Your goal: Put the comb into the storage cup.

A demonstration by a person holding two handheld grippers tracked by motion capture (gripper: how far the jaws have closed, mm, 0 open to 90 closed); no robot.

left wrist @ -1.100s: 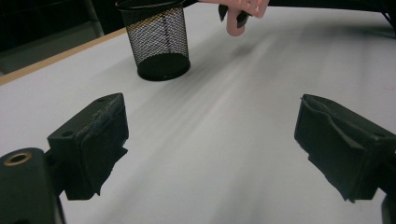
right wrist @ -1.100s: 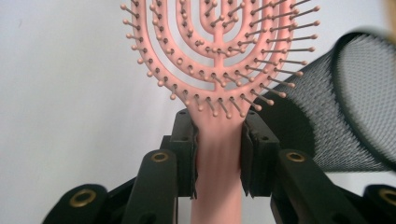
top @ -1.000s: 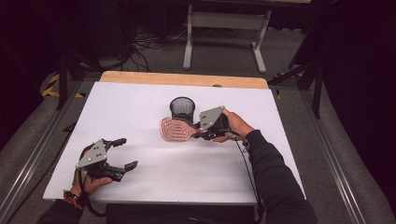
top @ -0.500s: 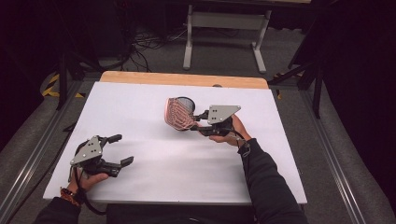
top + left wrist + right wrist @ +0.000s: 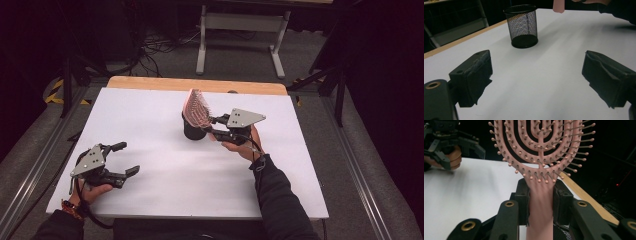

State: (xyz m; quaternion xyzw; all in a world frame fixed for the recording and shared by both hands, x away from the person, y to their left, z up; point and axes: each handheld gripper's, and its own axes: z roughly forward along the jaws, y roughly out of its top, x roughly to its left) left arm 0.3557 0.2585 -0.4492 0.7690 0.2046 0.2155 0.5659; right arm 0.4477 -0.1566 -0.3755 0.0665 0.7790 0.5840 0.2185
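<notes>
The right gripper [image 5: 216, 127] was clamped on the handle of a pink vented hairbrush [image 5: 194, 107], its 2 jaws pressed against either side of the handle just below the brush head. In the right gripper view the handle ran straight up between the 2 jaws, and the hairbrush [image 5: 540, 150] fanned out above them with its ball-tipped bristles facing the camera. From the high view the brush head stood raised and tilted, directly above and partly in front of a black mesh pen cup [image 5: 193, 130] that stood upright on the white table [image 5: 165, 175]; whether the brush touched the cup's rim could not be told. The person's right hand [image 5: 245, 145] held that gripper from beneath, the dark sleeve [image 5: 280, 200] trailing toward the near edge. The left gripper [image 5: 129, 159] rested low near the table's near left corner, well apart from the cup, its 2 jaws spread wide with nothing between them. In the left gripper view the mesh pen cup [image 5: 522, 26] stood beyond the left jaw, ahead of the gap, and a pink tip of the hairbrush [image 5: 559, 6] hung above and beyond the cup. The left hand [image 5: 92, 187] gripped that tool, and far off in the right gripper view the left gripper [image 5: 457, 146] appeared beyond the left jaw, also spread open.
</notes>
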